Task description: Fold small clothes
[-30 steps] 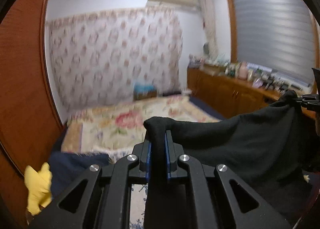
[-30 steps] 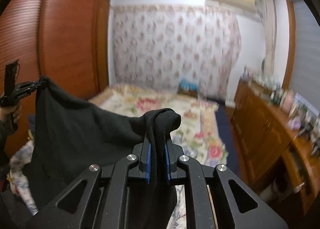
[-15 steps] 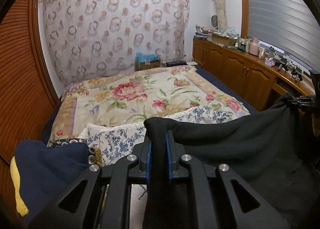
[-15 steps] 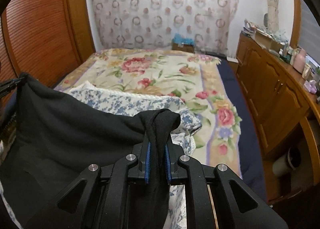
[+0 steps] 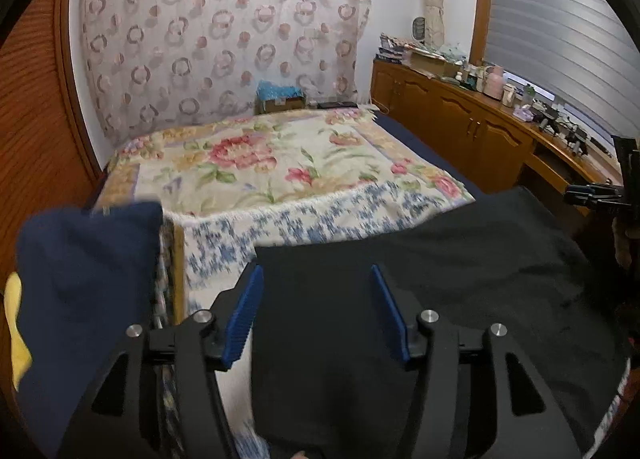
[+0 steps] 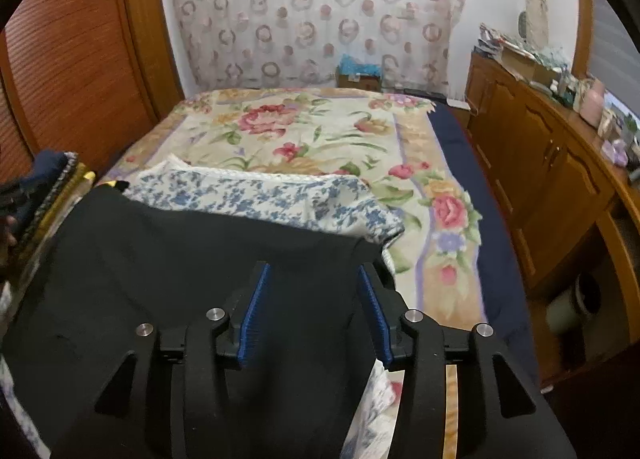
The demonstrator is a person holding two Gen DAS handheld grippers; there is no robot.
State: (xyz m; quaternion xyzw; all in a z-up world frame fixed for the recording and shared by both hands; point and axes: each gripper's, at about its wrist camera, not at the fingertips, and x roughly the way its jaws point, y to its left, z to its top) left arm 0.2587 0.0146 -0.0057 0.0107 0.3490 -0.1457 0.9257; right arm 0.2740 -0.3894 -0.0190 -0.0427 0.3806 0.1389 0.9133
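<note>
floral bedspread [image 5: 280, 163], wooden cabinets [image 5: 460, 127], patterned curtain [image 5: 220, 39] behind.

No readable text, label, brand, number or sign anywhere in either view. Only patterns: rings on the curtain [image 5: 224, 39] across the upper middle, flowers on the bedspread [image 5: 280, 163] at centre. Items on the cabinet top [image 5: 480, 75] at right too small to read.
</note>
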